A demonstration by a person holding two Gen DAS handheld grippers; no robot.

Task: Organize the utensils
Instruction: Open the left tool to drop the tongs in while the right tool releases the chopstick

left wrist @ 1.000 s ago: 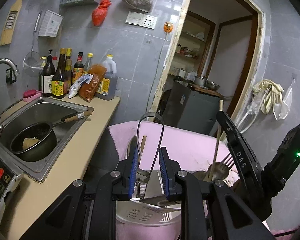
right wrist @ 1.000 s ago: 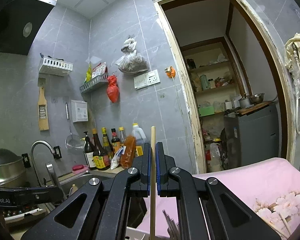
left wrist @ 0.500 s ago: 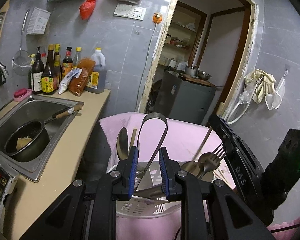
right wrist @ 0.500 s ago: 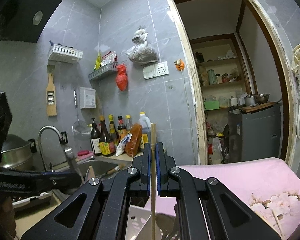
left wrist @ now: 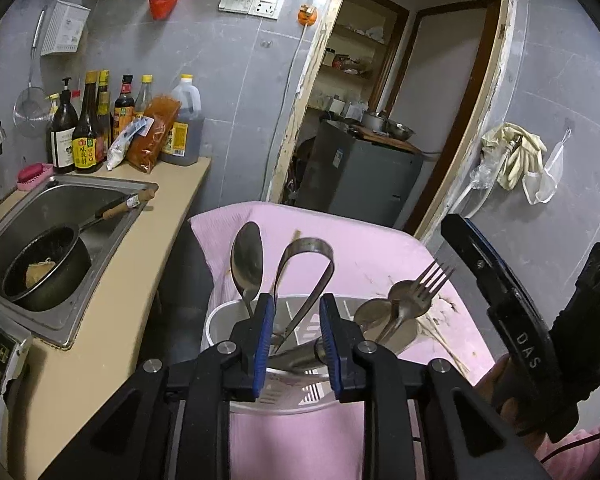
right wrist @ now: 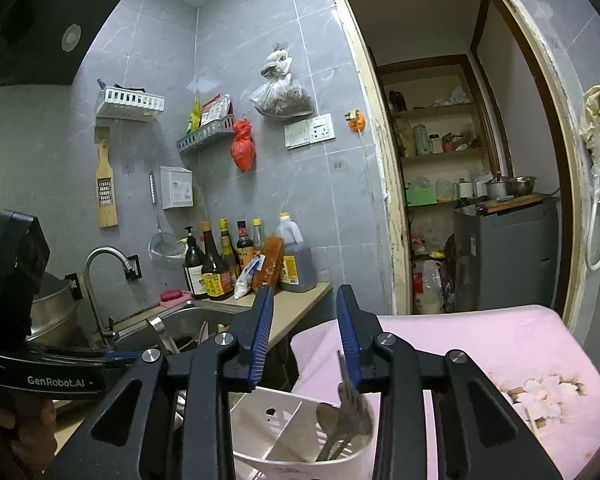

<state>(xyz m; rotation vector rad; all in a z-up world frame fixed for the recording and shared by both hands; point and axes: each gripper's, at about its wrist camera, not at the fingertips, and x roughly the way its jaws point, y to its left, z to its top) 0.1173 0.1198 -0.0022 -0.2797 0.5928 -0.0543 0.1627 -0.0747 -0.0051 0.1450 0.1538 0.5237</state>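
A white utensil holder (left wrist: pixel 216 320) stands on the pink-covered table (left wrist: pixel 364 248). It holds a large spoon (left wrist: pixel 246 258), metal tongs (left wrist: pixel 306 276), a fork (left wrist: pixel 430 282) and smaller spoons (left wrist: pixel 374 310). My left gripper (left wrist: pixel 296 332) hangs open just above the holder, its fingers either side of the tongs without pressing them. My right gripper (right wrist: pixel 304 334) is open and empty above the holder (right wrist: pixel 300 428), where the fork (right wrist: pixel 346 392) and spoons stand. The right gripper's body (left wrist: pixel 512 328) shows at the right of the left wrist view.
A sink (left wrist: pixel 60 208) with a black pan (left wrist: pixel 44 268) lies to the left in a beige counter (left wrist: pixel 120 292). Sauce bottles (left wrist: pixel 100 120) line the tiled wall. A tap (right wrist: pixel 100 280) stands by the sink. An open doorway (right wrist: pixel 460 180) with a grey cabinet is behind the table.
My right gripper was shut on a wooden chopstick; it has opened and the chopstick is no longer between its fingers. My left gripper has risen a little above the holder.
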